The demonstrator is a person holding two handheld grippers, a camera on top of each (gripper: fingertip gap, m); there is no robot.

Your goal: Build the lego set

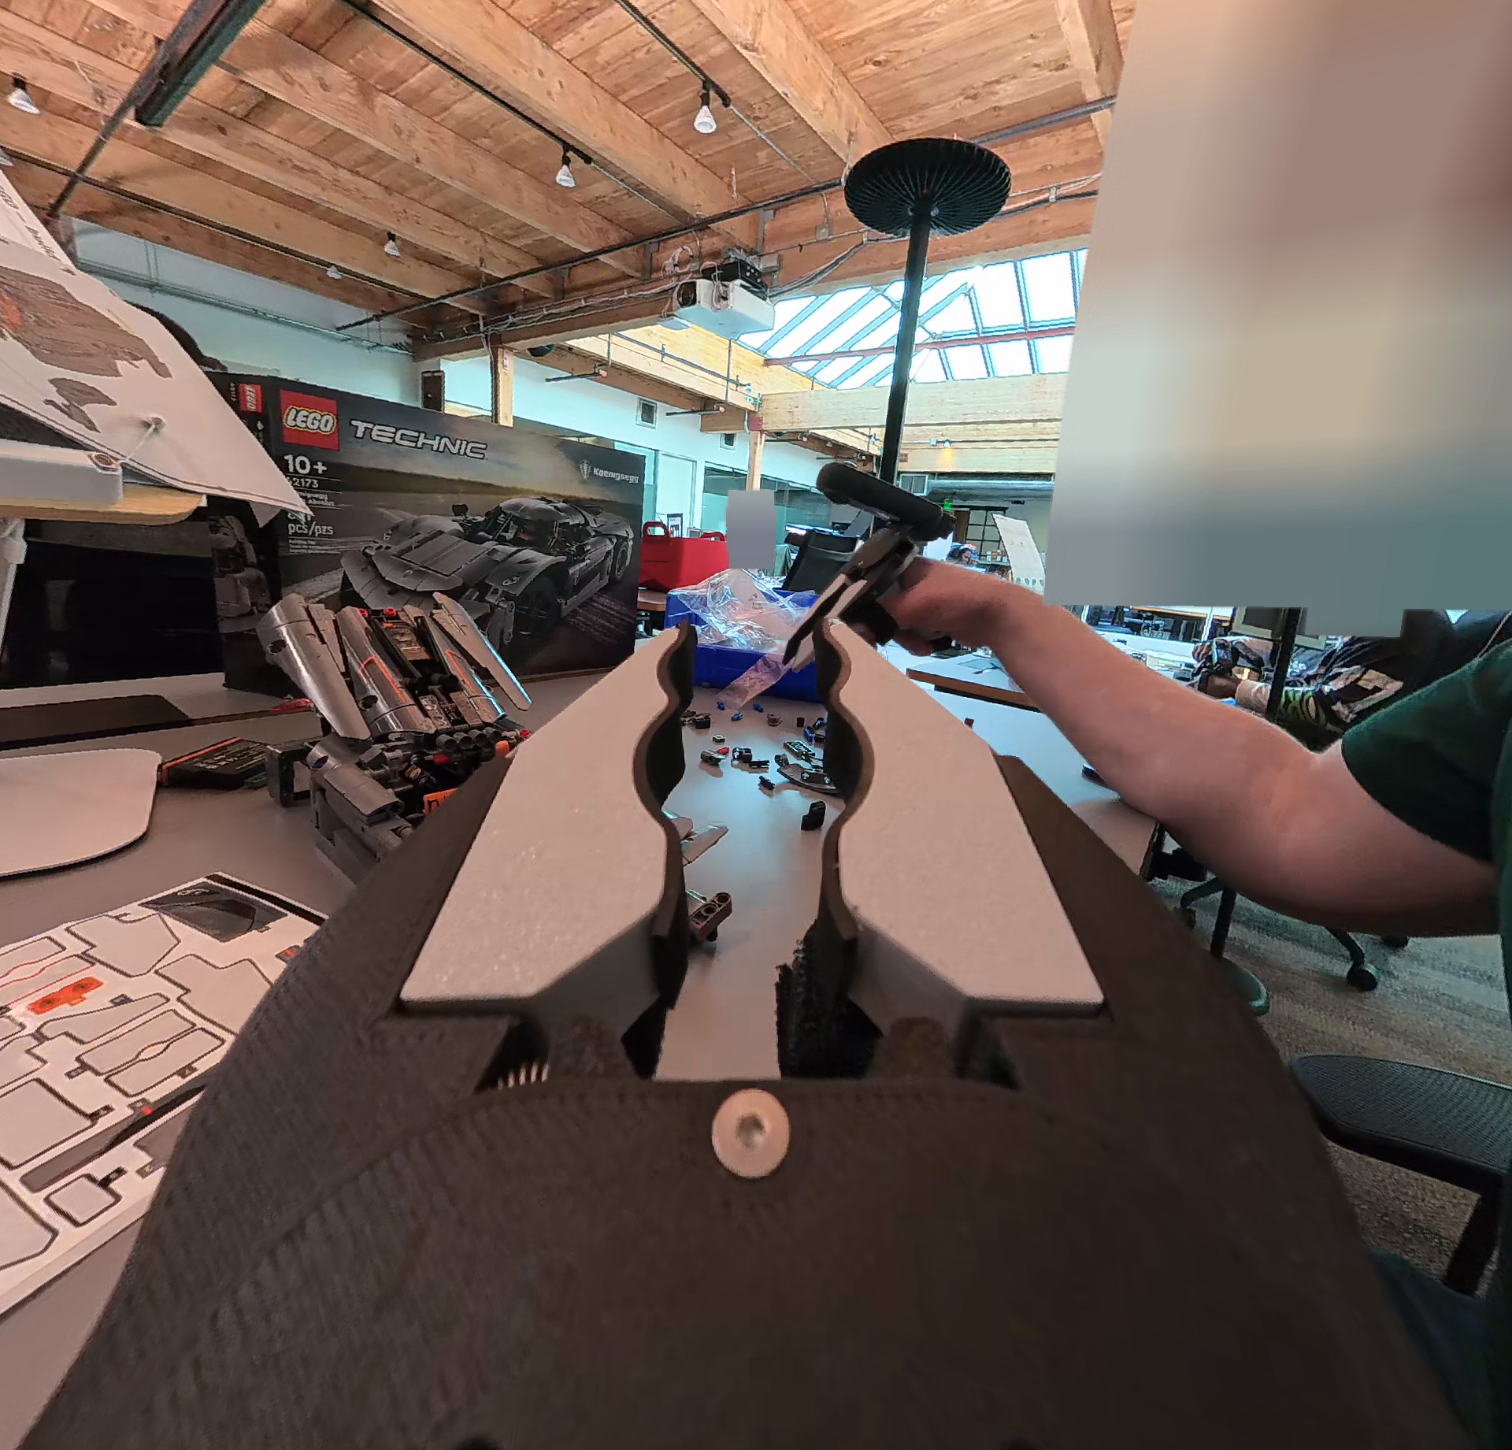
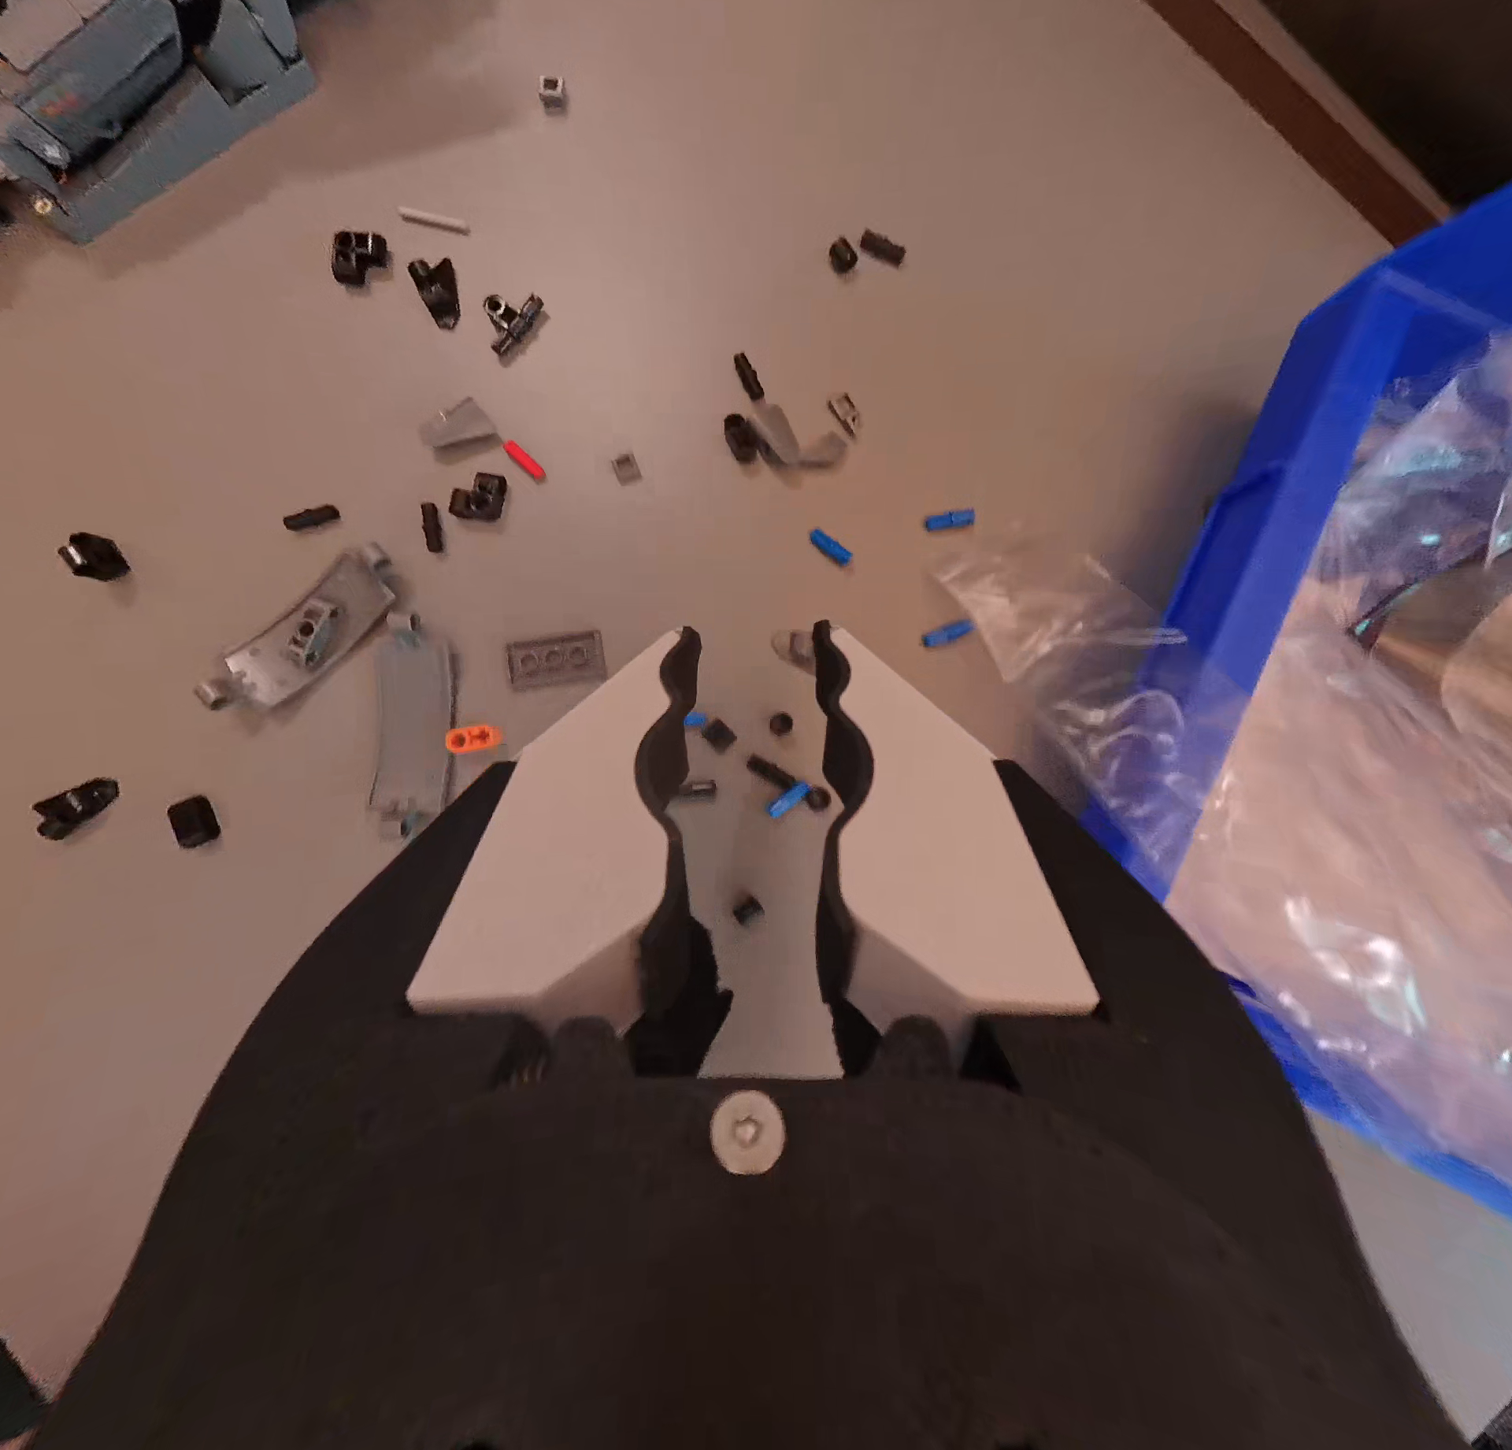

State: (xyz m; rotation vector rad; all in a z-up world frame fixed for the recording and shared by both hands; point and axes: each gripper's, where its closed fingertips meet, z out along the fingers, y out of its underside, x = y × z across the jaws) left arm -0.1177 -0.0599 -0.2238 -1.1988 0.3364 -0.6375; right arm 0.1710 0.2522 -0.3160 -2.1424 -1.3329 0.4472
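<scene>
Both units released and empty: left hand-held gripper (image 1: 757,641) hovers low over the counter (image 1: 245,846) beside the half-built grey car model (image 1: 393,707), right hand-held gripper (image 2: 753,637) points down over loose lego pieces (image 2: 491,461) scattered left of blue bin (image 2: 1309,461).

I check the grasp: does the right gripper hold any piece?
No, the right gripper is open above loose pieces, holding nothing.
</scene>
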